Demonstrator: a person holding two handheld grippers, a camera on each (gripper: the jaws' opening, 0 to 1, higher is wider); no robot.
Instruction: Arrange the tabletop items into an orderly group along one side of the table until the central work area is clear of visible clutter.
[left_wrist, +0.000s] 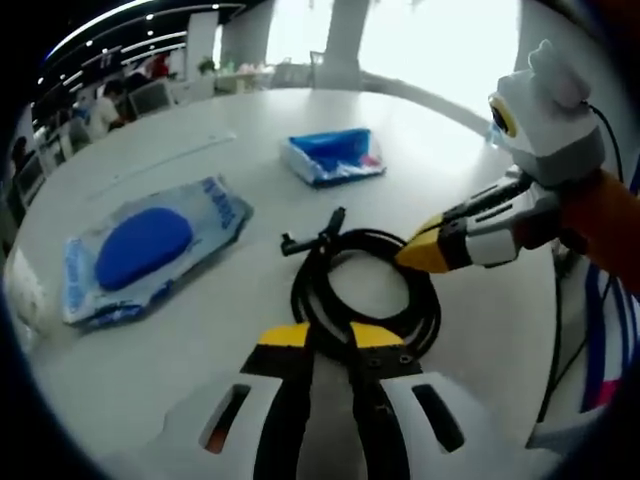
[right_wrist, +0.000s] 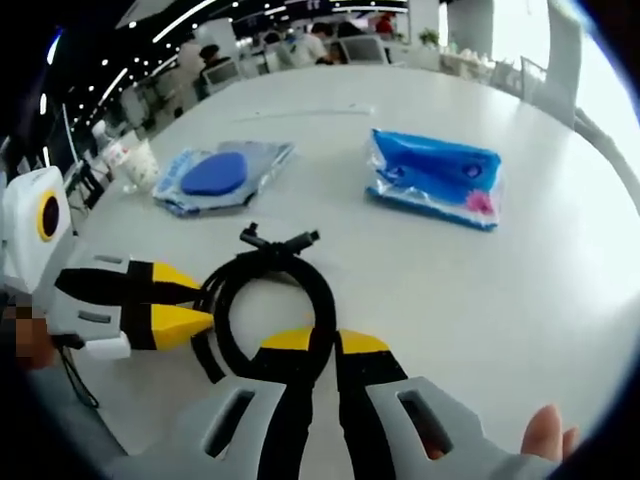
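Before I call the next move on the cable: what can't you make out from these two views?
- Coiled black cable: in the left gripper view the left gripper covers its near edge; whether the jaws pinch it is unclear.
- Right gripper: in the right gripper view its tips cover the coil's near side, grip unclear.
- Blue packet: print too small to read.
- Packet with the blue oval: label blurred.
- Far table edge: items blurred.

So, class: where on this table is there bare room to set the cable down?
Bare: between the blue packet and the pad bag, and right of the cable coil below the packet. Crowded: at the coil, where the left claw and right claw meet.
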